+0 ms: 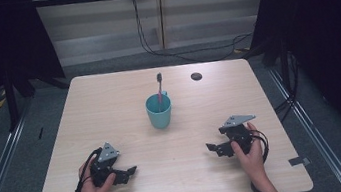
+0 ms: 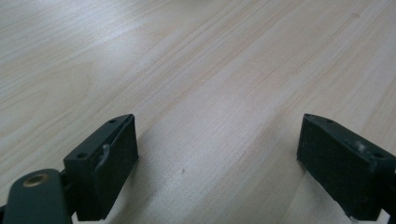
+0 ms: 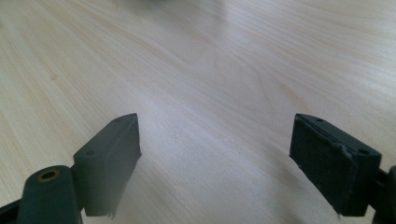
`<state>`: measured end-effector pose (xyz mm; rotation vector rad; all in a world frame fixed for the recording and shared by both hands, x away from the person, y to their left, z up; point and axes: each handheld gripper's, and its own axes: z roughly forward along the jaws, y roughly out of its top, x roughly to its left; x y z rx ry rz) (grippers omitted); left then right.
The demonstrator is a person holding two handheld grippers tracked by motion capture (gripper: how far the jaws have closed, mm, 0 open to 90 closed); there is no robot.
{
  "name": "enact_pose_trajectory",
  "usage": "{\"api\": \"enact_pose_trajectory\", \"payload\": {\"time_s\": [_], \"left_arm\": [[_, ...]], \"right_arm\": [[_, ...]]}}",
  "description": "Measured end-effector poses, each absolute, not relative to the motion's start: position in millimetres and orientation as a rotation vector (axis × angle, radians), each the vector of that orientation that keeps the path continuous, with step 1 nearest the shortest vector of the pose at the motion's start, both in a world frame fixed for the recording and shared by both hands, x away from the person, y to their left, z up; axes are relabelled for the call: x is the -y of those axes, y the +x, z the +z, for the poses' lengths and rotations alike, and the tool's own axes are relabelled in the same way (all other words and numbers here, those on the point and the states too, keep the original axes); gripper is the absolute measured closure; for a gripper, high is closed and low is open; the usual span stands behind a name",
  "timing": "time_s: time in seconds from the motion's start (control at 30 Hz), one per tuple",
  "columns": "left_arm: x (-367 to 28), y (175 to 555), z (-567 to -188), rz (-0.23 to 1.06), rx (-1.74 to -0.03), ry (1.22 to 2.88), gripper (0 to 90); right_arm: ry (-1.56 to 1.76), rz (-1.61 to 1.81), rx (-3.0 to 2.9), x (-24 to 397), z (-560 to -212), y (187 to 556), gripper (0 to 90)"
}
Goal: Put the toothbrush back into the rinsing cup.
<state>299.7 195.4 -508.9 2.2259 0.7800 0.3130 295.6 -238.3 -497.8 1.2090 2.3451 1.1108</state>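
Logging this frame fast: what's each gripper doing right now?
Left gripper: open, holding nothing, low over the bare table.
Right gripper: open, holding nothing, also over bare table.

At the centre of the high view stands a teal cup [image 1: 159,111] holding a toothbrush [image 1: 159,86] with a red handle and dark head. The table [image 1: 110,109] is pale wood with fine grain. Both grippers are black, topped by grey plates.

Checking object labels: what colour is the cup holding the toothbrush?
Teal cup; clearest in the high view.
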Motion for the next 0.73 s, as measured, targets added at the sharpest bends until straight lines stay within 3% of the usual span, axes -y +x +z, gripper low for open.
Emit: {"api": "enact_pose_trajectory", "payload": {"time_s": [0.73], "left_arm": [[-195.4,299.6,-508.9,0.312,-0.781,2.225,12.1]], "right_arm": [[1.163,1.014,-2.375,235.8,-510.5,286.5,14.1]]}}
